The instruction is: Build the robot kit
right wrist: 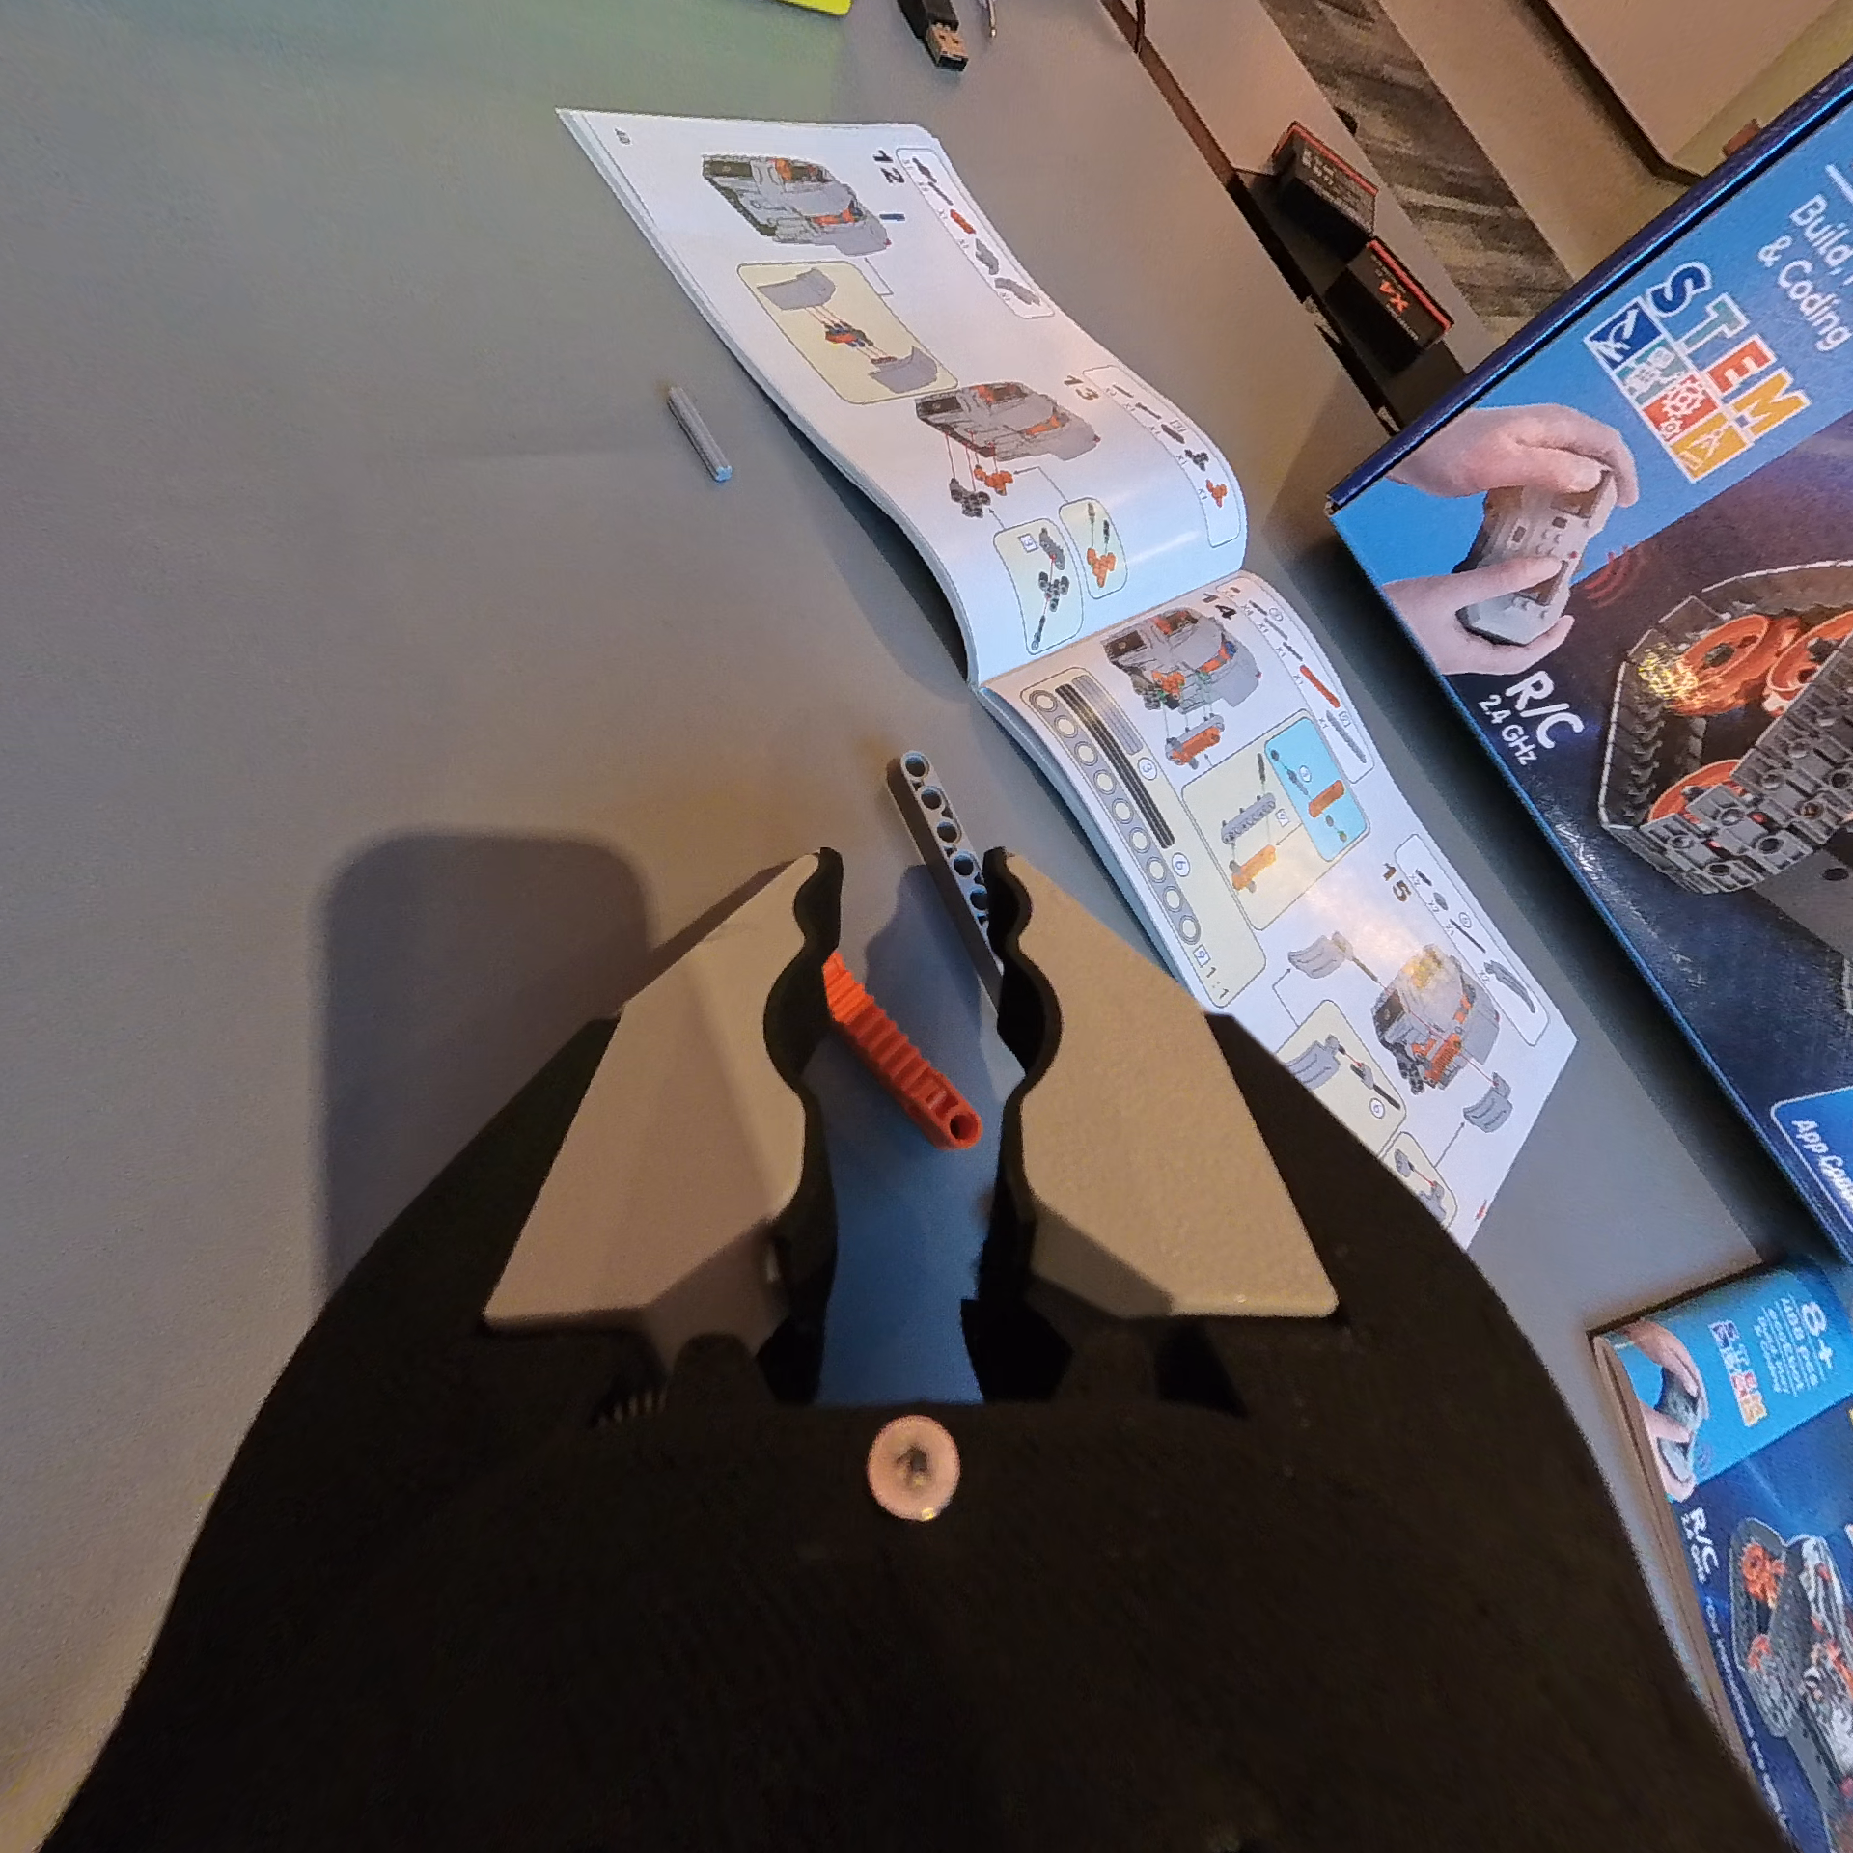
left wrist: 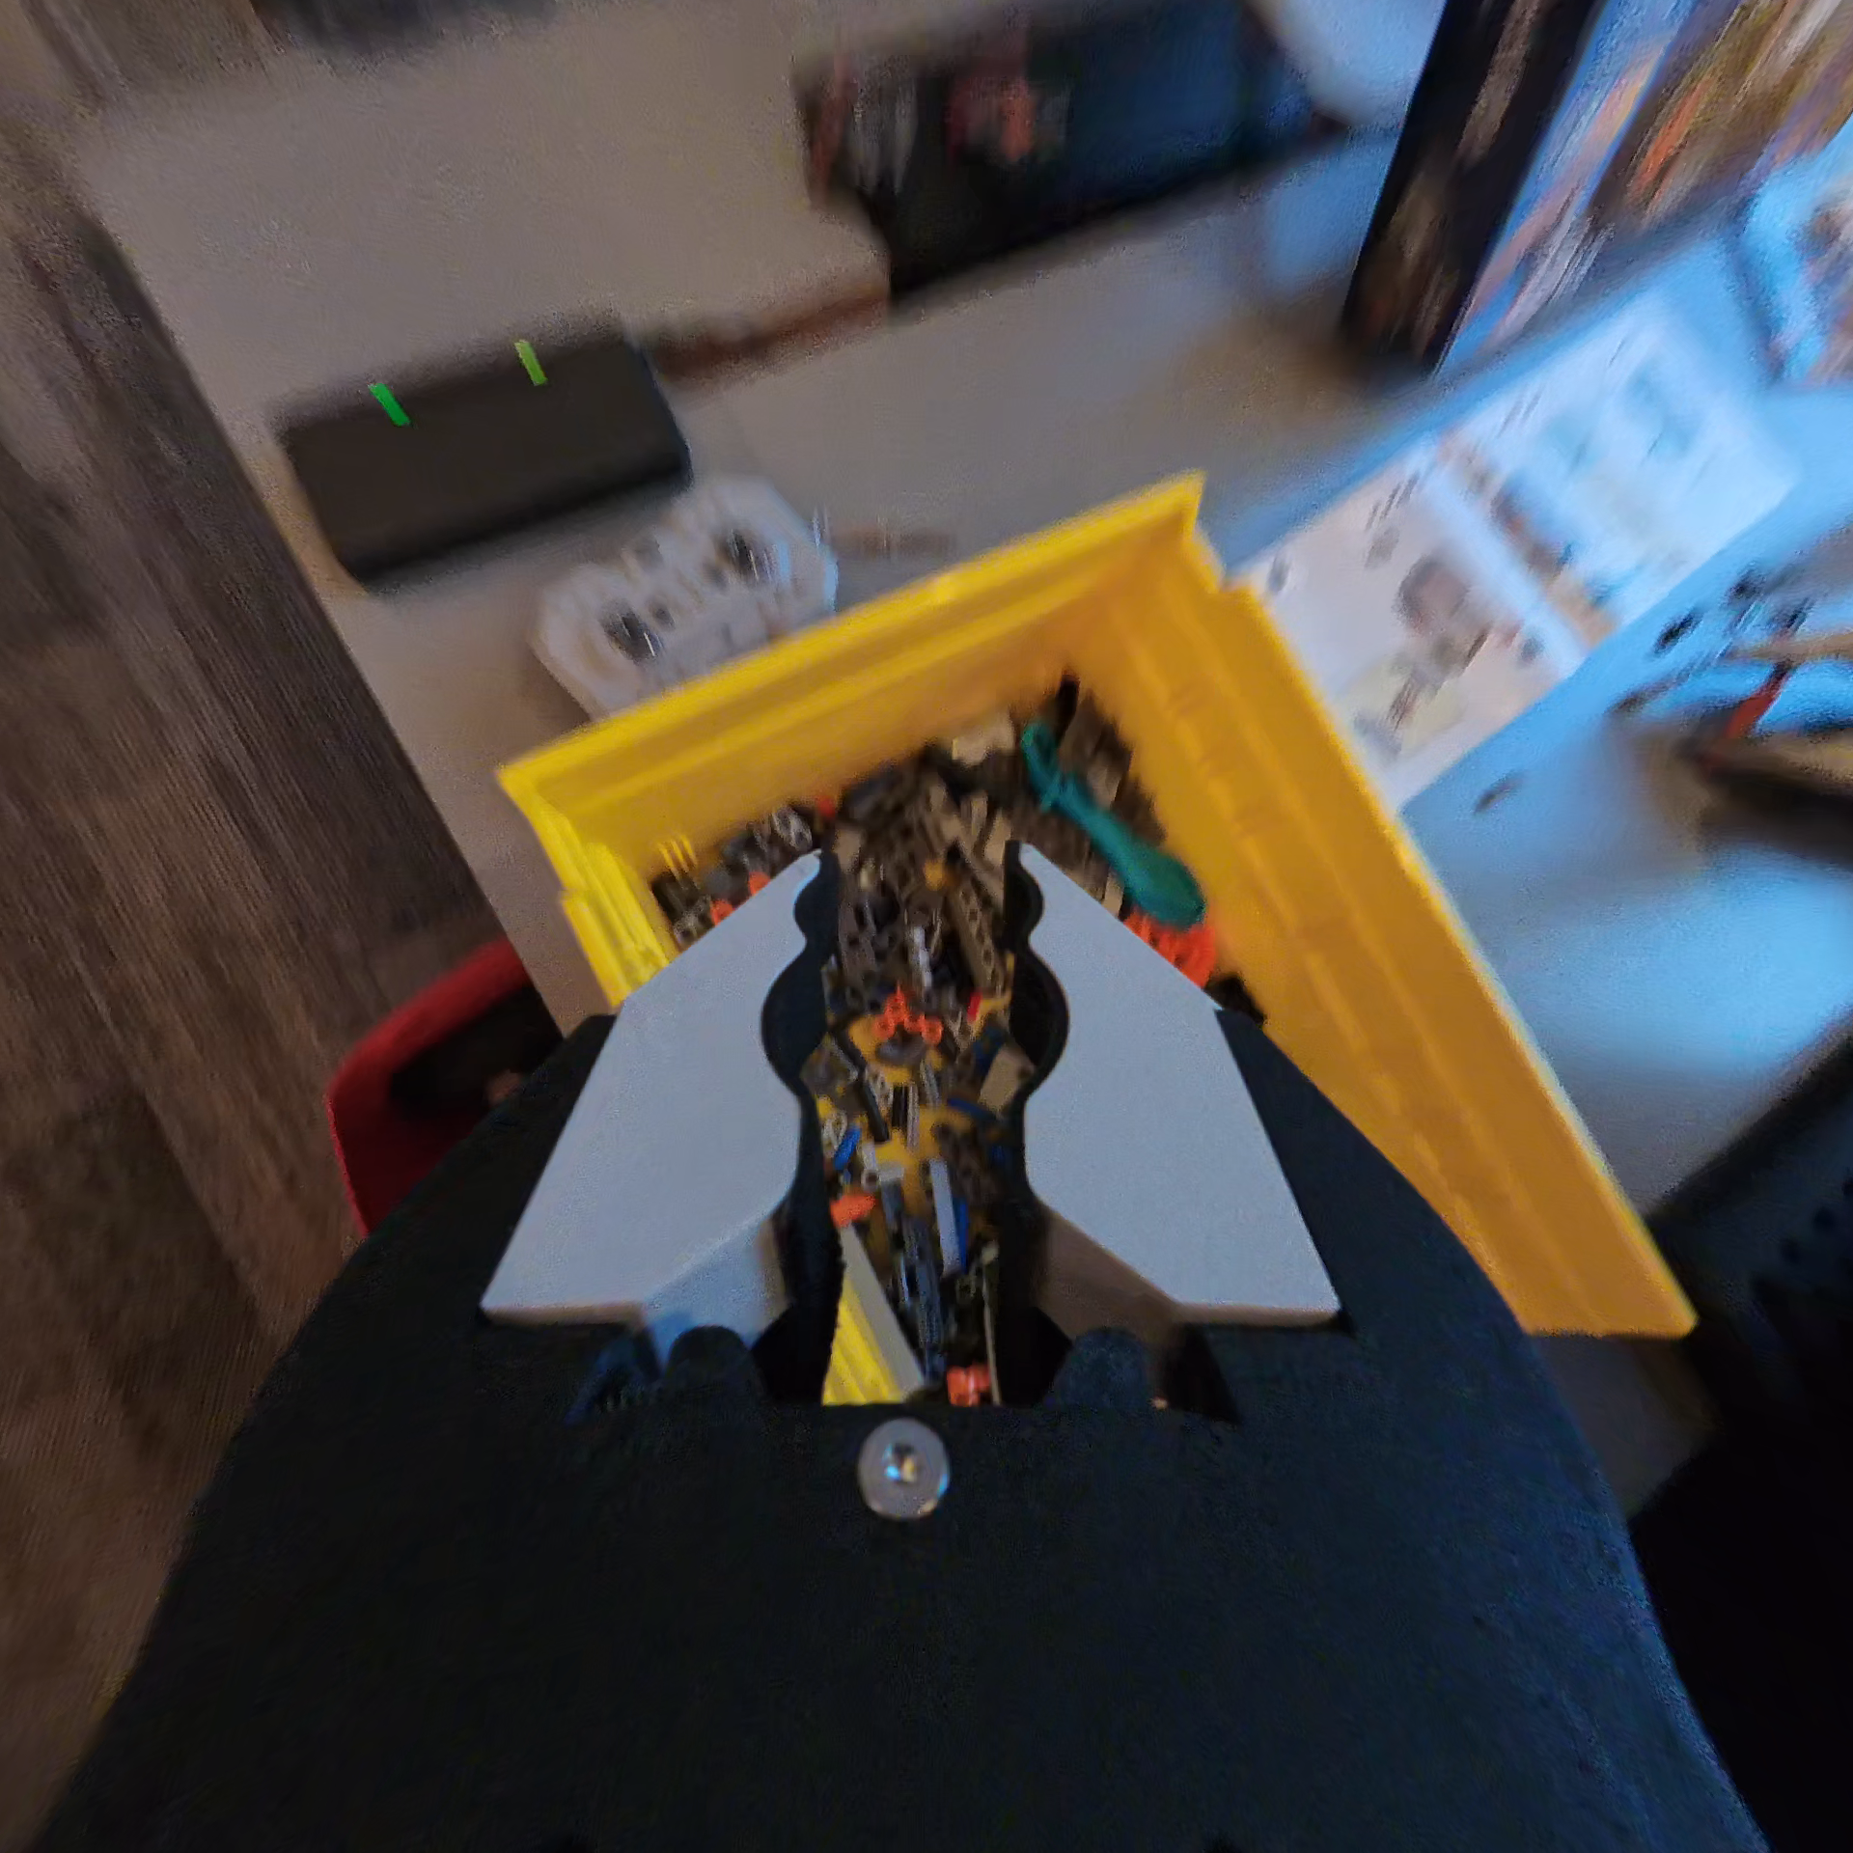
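1. Left tool (left wrist: 917, 852), jaws apart, empty, hangs over the yellow bin (left wrist: 1293, 802) of small parts. View's blurred w/ motion; could snag loose bits.
2. Right tool (right wrist: 912, 857), jaws apart, straddles the orange ribbed piece (right wrist: 902, 1063) on the desk (right wrist: 301, 501); grey beam (right wrist: 938, 822) just beside it may get knocked.

Left gripper (left wrist: 917, 857) open over yellow bin (left wrist: 1334, 902); small parts (left wrist: 922, 1003) inside

bare table (right wrist: 301, 501) left | booklet (right wrist: 1053, 501), box (right wrist: 1654, 702) block right
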Motion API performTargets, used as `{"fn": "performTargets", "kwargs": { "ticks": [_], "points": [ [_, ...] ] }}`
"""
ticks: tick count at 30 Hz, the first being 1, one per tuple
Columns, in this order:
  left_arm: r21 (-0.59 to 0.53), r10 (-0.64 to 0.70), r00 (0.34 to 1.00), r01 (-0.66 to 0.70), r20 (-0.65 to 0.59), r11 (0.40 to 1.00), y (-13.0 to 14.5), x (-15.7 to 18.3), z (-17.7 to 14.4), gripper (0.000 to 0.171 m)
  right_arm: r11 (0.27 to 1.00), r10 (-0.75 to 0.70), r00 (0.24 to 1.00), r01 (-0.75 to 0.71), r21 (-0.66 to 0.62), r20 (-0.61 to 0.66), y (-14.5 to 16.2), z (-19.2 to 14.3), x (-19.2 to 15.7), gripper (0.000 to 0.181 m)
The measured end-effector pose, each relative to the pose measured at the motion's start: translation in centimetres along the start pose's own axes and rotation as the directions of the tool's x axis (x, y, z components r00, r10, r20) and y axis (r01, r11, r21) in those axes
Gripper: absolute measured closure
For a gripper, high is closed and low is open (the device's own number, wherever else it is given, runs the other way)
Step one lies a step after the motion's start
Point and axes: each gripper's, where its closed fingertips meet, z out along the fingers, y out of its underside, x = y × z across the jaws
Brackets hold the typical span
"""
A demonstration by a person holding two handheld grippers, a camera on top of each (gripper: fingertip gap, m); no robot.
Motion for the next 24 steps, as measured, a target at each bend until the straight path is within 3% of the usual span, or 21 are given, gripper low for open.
{"fn": "performTargets", "kwargs": {
  "ticks": [3, 4, 8, 10, 12, 15, 16, 18, 20, 21, 24],
  "points": [
    [0.314, 0.010, 0.998, -0.027, 0.056, 0.949, -3.9, 0.9, -5.5, 0.139, 1.000, 0.009, 1.000, -0.009, 0.024, -0.003, -0.3, -0.2, 0.1, 0.154],
    [0.357, 0.034, 0.996, -0.060, 0.080, 0.932, -4.4, 1.2, -6.7, 0.130, 0.999, 0.019, 1.000, -0.018, 0.038, 0.000, -0.6, -0.3, 0.1, 0.154],
    [0.337, 0.090, 0.984, -0.138, 0.154, 0.931, -3.5, 2.0, -8.9, 0.129, 0.995, 0.050, 0.999, -0.049, 0.088, -0.011, -1.4, -0.8, 0.7, 0.154],
    [0.178, 0.047, 0.998, -0.052, 0.036, 0.983, 0.3, 4.0, -7.1, 0.130, 0.994, 0.044, 0.999, -0.041, 0.101, -0.024, -1.7, -1.1, 0.9, 0.154],
    [-0.104, -0.010, 1.000, 0.013, 0.030, 0.995, 5.1, 4.4, -4.6, 0.129, 0.993, 0.035, 0.999, -0.032, 0.110, -0.020, -1.9, -1.2, 0.7, 0.154],
    [-0.417, -0.056, 0.988, 0.111, 0.144, 0.902, 10.5, 3.2, -0.9, 0.108, 0.994, 0.010, 1.000, -0.007, 0.113, -0.019, -2.2, -1.3, 0.4, 0.154],
    [-0.496, -0.070, 0.987, 0.135, 0.146, 0.858, 11.9, 3.2, 0.2, 0.090, 0.993, 0.006, 1.000, -0.004, 0.117, -0.016, -2.3, -1.3, 0.2, 0.154],
    [-0.639, -0.106, 0.978, 0.197, 0.178, 0.744, 14.6, 3.2, 1.3, 0.075, 0.990, 0.013, 1.000, -0.012, 0.143, -0.004, -3.0, -1.6, 0.0, 0.154],
    [-0.710, -0.130, 0.973, 0.229, 0.191, 0.666, 15.8, 3.3, 2.1, 0.080, 0.986, 0.013, 1.000, -0.013, 0.165, -0.002, -3.5, -1.9, 0.0, 0.154],
    [-0.724, -0.123, 0.969, 0.242, 0.215, 0.646, 16.1, 2.9, 2.5, 0.090, 0.986, 0.011, 1.000, -0.010, 0.168, -0.001, -3.6, -1.9, -0.1, 0.154],
    [-0.739, -0.108, 0.957, 0.277, 0.269, 0.615, 16.3, 1.7, 3.3, 0.094, 0.987, -0.008, 1.000, 0.008, 0.163, 0.001, -3.6, -2.1, -0.3, 0.154]
  ]
}}
